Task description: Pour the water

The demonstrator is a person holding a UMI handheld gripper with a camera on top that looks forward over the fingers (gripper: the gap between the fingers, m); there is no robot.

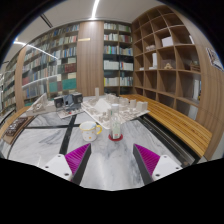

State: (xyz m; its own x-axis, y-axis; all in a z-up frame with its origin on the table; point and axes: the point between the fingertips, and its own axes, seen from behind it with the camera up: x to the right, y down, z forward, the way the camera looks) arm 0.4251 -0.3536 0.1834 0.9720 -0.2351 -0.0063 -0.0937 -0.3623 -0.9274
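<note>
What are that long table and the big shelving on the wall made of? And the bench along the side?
The table looks like pale marble or a marble-look laminate: grey veins, glossy reflections. The shelving and the bench look like warm, matt wood or veneer, with an even brown tone. The open claw has pink pads, seemingly rubbery, though that is unclear.

Bright ceiling strips, tabletop glare, fisheye-bent edges.

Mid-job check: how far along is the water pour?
Nothing looks done yet. The gripper is open and empty, aimed along the table at the bottle and cup, which sit beyond its fingers. Left: reach, grasp, pour. Water level can't be made out.
</note>
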